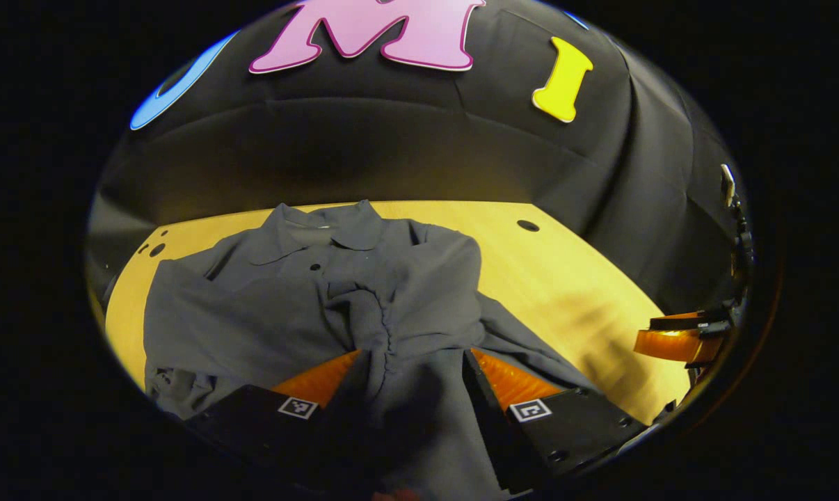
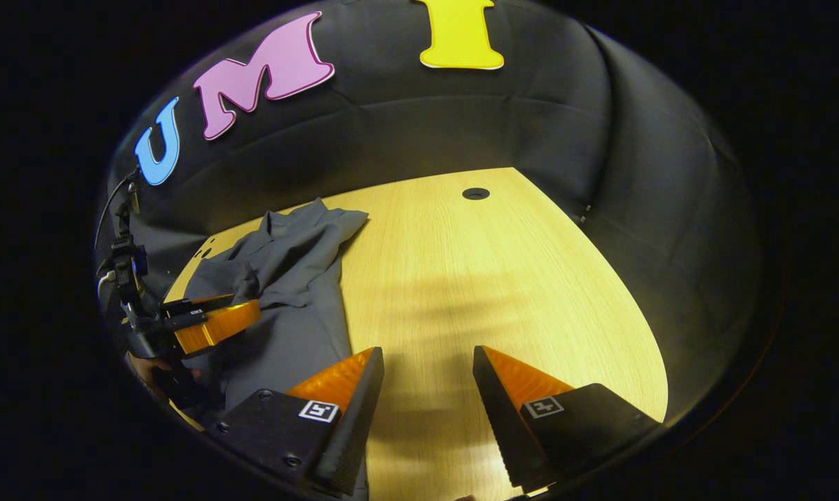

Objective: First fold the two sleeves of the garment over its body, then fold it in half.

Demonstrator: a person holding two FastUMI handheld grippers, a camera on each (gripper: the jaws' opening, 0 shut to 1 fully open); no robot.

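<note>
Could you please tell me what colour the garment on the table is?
The garment is plain dark grey, clearest in the left gripper view.

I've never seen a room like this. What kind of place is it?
Probably a recording booth for practising chores: black cloth walls surround a wooden table, a grey shirt lies there for folding, and the left gripper pinches it.

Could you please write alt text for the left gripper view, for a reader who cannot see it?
The left gripper pinches a bunched fold of a dark grey collared shirt, lifting it over the shirt's body on a wooden table. The right gripper is at the right edge.
</note>
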